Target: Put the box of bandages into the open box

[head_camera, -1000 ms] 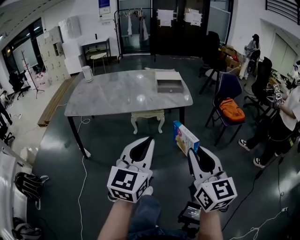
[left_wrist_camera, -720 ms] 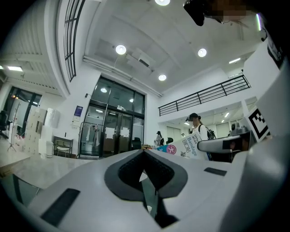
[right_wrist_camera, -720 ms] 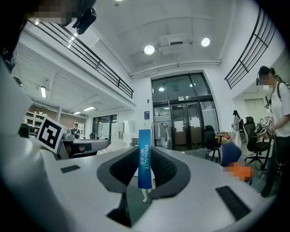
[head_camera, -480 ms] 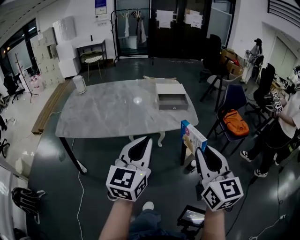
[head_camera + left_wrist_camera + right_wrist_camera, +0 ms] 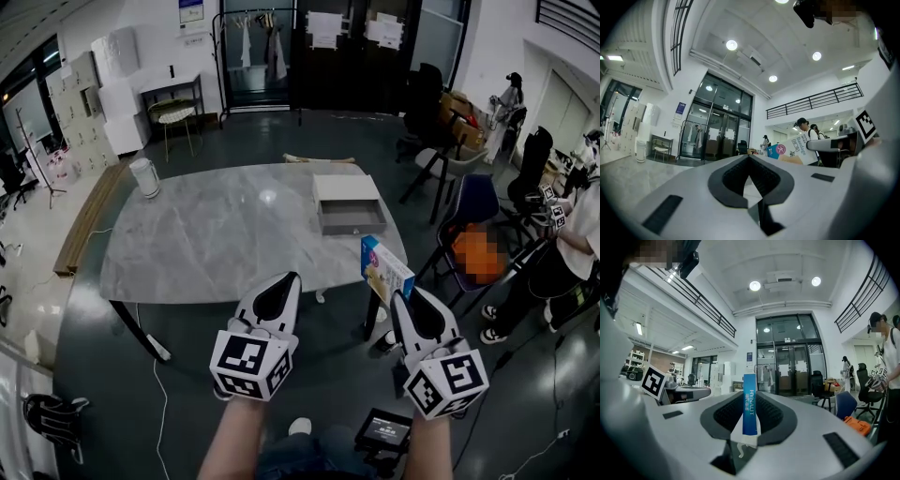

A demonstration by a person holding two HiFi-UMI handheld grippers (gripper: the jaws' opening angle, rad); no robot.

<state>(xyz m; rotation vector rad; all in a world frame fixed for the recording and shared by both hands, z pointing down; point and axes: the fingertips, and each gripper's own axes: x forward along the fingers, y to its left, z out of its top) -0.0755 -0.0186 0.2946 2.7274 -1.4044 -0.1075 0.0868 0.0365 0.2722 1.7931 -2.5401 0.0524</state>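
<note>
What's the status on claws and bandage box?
Left claw shut, empty. Right claw shut on bandage box, near the table edge. Open box ahead on table; nothing seen in the way.

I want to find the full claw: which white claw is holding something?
The right white gripper: its jaws pinch the blue-and-white bandage box. The left white gripper holds nothing.

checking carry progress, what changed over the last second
The person walked forward: the grey marble-top table and the open shallow grey box on it now sit nearer in the head view. Unchanged: the right gripper stays clamped on the blue and white bandage box, held upright. The left gripper stays shut and empty.
</note>
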